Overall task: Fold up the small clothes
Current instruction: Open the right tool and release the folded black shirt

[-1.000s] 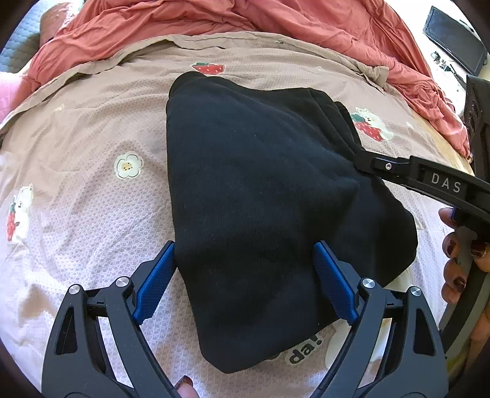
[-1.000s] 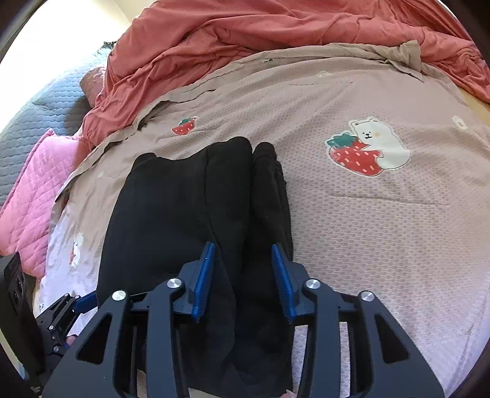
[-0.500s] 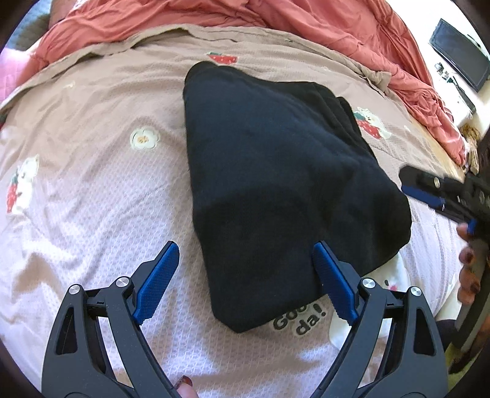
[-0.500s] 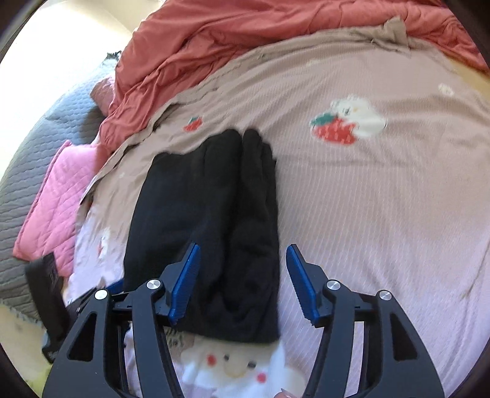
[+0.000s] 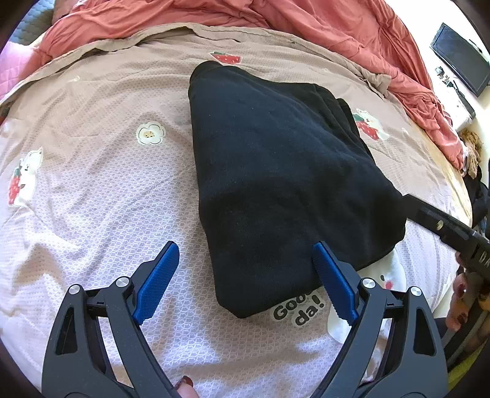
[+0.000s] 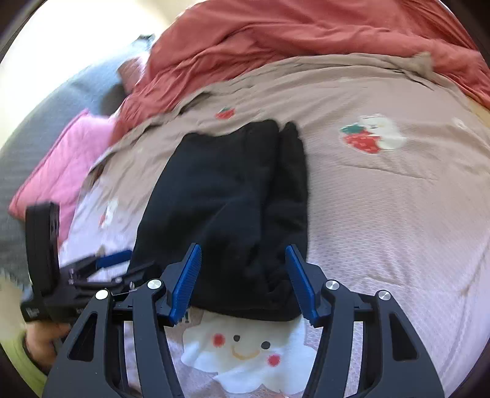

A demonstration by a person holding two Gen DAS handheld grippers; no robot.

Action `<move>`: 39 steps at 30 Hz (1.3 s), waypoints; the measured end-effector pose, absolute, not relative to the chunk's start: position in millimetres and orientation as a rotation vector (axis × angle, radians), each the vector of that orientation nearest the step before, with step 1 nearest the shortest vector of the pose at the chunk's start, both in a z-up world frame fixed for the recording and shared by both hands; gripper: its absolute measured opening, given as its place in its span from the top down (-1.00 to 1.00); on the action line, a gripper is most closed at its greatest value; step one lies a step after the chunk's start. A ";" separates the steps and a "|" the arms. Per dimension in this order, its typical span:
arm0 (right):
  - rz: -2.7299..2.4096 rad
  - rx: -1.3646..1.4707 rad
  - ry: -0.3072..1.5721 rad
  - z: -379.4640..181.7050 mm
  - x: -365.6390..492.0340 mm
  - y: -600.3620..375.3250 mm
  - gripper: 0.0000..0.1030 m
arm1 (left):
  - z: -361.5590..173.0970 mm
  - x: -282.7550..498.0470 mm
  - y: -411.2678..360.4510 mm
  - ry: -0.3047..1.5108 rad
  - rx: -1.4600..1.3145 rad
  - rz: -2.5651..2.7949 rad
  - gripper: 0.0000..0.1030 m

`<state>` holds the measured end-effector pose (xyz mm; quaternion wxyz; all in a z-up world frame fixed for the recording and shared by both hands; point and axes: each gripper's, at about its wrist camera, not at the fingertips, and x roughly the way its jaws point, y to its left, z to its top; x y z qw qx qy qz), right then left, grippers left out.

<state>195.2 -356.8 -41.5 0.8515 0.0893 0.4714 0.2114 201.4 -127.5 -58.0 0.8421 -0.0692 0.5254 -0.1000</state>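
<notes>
**Folded black garment on the bedspread, both grippers clear of it**

The folded black fleece garment [image 5: 284, 183] lay flat on the beige waffle-textured bedspread [image 5: 92, 189] printed with cartoon bears and strawberries. Fold looked compact: a thick block, wider at the near end in the left wrist view, with a second folded layer showing along its right edge [image 6: 294, 189]. Near edge sat over a white cartoon cloud face with pink cheeks [image 6: 245, 349] and partly covered a black printed "Good da!" caption [image 5: 298, 309].

Left gripper [image 5: 245, 275]: blue ribbed pads wide apart, nothing clamped. Left pad [image 5: 157, 280] was over bare bedspread; right pad [image 5: 333, 280] was at the garment's near right part, contact unclear. The garment's near corner sat in the gap between them.

Right gripper [image 6: 243, 280]: jaws partway apart, had just been closing a little after opening; garment's near edge was framed between the pads, not pinched. That view was motion-blurred.

Each gripper showed in the other's view, at the garment's opposite side: the right one at the right edge, with a hand [image 5: 462, 294] on it.

Rumpled terracotta-red quilt [image 5: 275, 18] was bunched along the far edge of the bedspread. Pink quilted pillow [image 6: 61, 165] and grey quilted cover [image 6: 39, 122] sat off to the left. Dark flat screen [image 5: 459, 58] far right.
</notes>
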 end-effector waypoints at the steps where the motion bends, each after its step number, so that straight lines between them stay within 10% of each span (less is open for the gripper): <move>1: 0.458 0.164 1.006 -44.4 197.7 -353.2 0.00 | -58.9 201.2 -127.5 1.114 -0.148 -0.215 -0.59; 5: 0.478 0.113 1.057 -55.0 206.8 -347.1 0.00 | -65.9 202.4 -128.4 1.134 -0.144 -0.211 -0.59; 9: 0.511 0.076 1.099 -57.4 206.4 -352.1 0.59 | -67.0 204.4 -128.0 1.140 -0.141 -0.206 -0.59; 18: 0.533 0.003 1.131 -54.2 195.5 -364.2 0.91 | -67.0 205.5 -125.4 1.143 -0.139 -0.191 -0.62; 23: 0.512 -0.009 1.161 -61.7 197.8 -363.5 0.85 | -70.6 203.6 -122.7 1.145 -0.152 -0.179 -0.64; 25: 0.473 0.058 1.120 -54.5 200.8 -377.2 0.33 | -67.0 201.8 -122.3 1.133 -0.152 -0.179 -0.64; 36: 0.526 0.035 1.083 -60.4 215.5 -357.3 0.08 | -71.2 204.7 -123.5 1.133 -0.173 -0.180 -0.64; 38: 0.540 -0.038 1.121 -70.0 216.2 -344.9 0.20 | -73.9 205.7 -124.5 1.137 -0.173 -0.176 -0.64; 39: 0.559 -0.051 1.119 -68.4 214.2 -342.9 0.57 | -73.6 205.4 -124.6 1.138 -0.175 -0.177 -0.64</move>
